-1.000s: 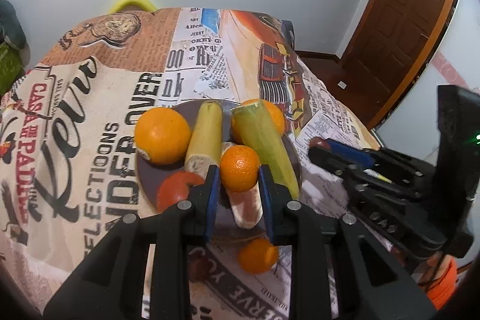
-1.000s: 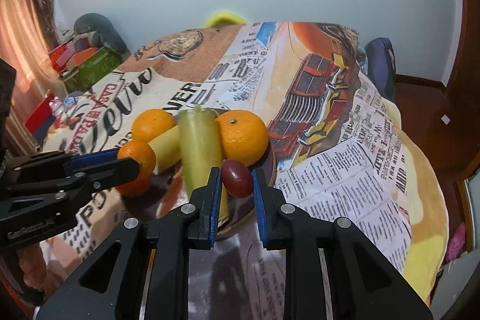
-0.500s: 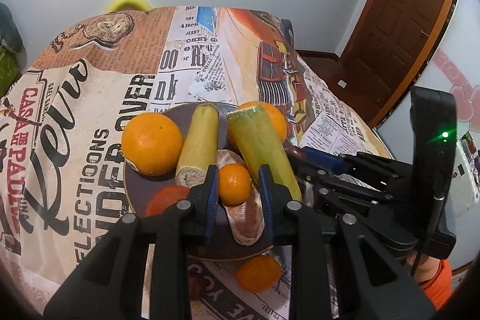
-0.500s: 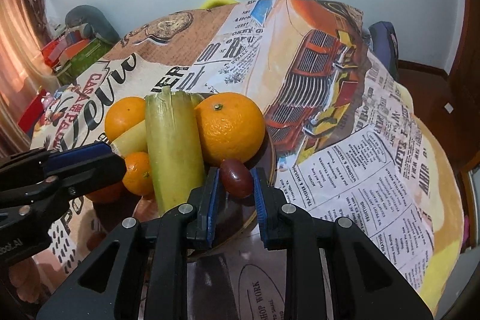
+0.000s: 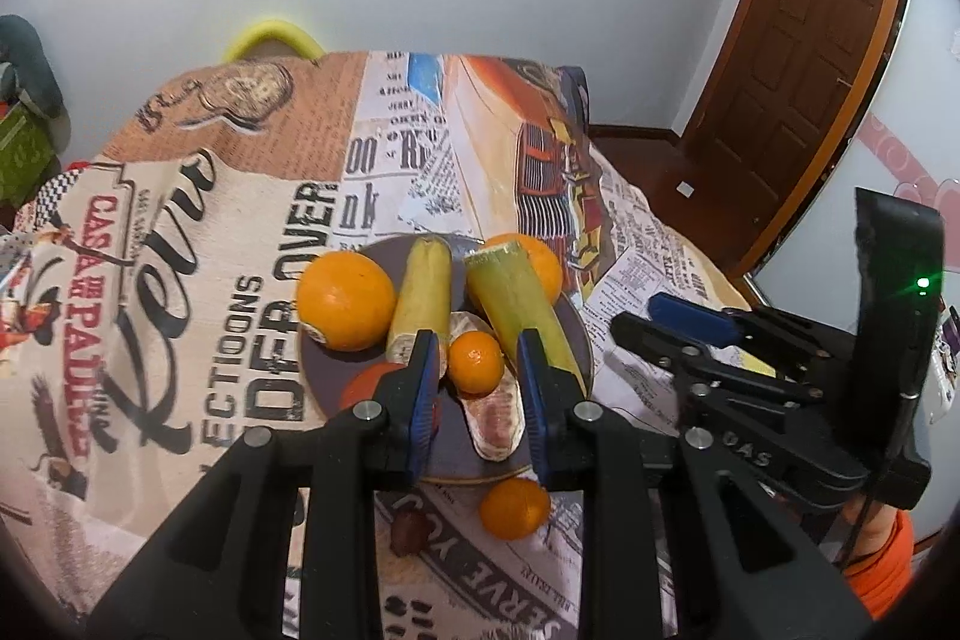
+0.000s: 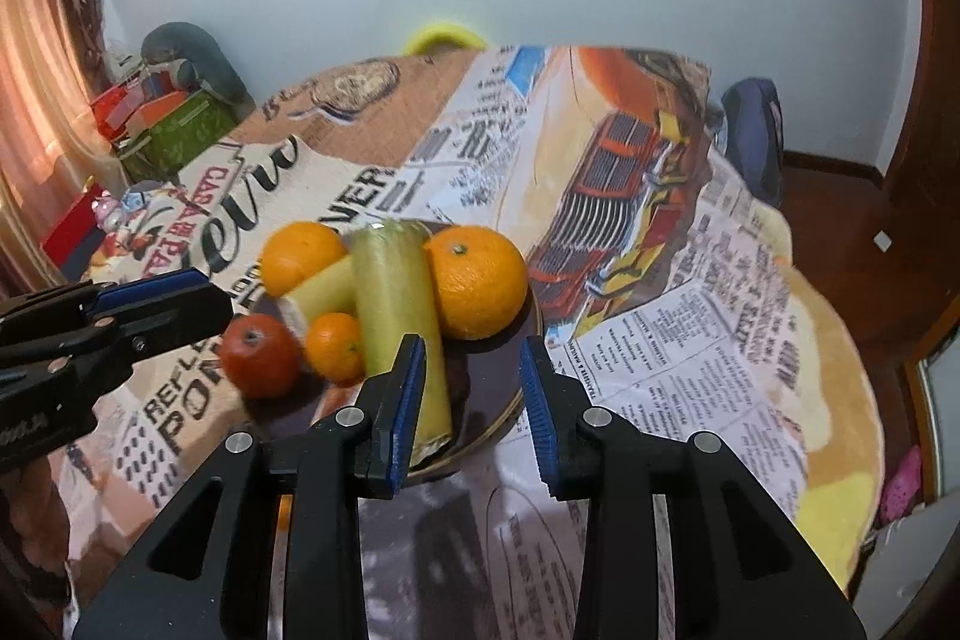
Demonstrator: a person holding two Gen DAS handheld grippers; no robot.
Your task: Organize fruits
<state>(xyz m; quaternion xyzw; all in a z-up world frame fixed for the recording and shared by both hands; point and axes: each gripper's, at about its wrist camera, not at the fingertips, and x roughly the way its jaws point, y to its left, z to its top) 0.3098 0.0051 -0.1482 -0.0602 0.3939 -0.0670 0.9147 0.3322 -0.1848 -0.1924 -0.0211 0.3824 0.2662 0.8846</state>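
Now plate point(image 5: 573, 340) holds oranges, tomato point(image 6: 261, 355); grippers empty.

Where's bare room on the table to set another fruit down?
Bare cloth lies left of the plate, over the big lettering, and right of it across the newsprint. The plate itself is crowded, and a small orange and dark fruit occupy its near edge.

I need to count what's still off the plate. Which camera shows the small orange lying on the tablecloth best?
The left wrist view. There the small orange lies in plain sight on the tablecloth, just off the near rim of the plate, below the left gripper. In the right wrist view, its own gripper's fingers cover that spot almost entirely.
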